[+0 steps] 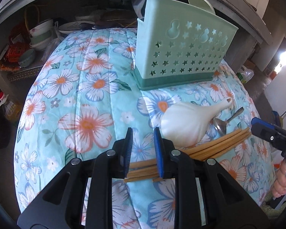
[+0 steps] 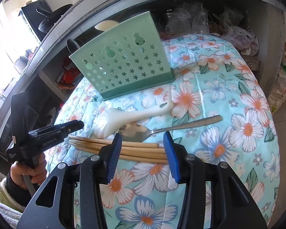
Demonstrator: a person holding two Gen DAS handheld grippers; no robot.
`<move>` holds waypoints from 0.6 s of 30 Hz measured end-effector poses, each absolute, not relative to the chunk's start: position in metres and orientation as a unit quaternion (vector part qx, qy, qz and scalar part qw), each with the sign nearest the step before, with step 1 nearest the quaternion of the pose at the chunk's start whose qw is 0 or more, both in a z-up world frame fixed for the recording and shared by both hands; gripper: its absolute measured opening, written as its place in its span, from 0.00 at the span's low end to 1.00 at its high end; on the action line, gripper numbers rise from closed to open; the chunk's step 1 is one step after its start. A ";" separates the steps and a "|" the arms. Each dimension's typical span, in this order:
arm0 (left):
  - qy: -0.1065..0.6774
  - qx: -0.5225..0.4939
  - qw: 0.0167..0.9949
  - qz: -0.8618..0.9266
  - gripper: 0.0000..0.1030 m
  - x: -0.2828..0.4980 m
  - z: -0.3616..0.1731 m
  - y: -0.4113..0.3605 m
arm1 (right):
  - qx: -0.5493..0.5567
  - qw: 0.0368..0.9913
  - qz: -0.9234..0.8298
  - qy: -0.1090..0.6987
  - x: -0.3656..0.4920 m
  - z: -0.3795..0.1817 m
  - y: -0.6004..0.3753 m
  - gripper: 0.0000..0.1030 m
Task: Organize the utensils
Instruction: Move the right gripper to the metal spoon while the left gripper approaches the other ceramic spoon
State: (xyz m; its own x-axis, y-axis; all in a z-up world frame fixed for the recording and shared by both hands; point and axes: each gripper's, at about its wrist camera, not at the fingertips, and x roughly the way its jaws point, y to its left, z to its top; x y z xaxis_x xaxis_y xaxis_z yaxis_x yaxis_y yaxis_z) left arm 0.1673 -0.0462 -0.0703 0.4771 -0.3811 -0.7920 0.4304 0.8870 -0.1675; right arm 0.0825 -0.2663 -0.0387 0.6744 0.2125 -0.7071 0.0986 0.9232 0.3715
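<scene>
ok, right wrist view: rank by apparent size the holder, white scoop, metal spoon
1. Holder, clearly largest, though farthest away.
2/3. White scoop and metal spoon: similar length; the scoop looks bulkier, the spoon thinner. It sits slightly nearer the camera, so no firm ranking.

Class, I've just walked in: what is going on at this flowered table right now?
A person with a gripper in each hand is sorting utensils. The left gripper straddles one end of the wooden chopsticks, and the right gripper straddles the other. A white rice paddle and metal spoon lie beside them, before the green holder.
</scene>
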 end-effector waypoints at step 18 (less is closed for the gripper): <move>0.475 0.020 0.851 -0.225 0.20 0.167 -0.087 -0.045 | 0.131 0.898 0.042 0.417 0.110 -0.048 -0.219 0.48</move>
State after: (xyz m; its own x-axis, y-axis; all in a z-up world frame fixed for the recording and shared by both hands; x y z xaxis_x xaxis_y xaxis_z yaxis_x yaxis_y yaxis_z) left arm 0.1672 -0.0445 -0.0870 0.4481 -0.3641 -0.8165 0.4028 0.8976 -0.1792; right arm 0.1104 -0.2195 -0.0482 0.6481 0.1845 -0.7389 0.0340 0.9622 0.2701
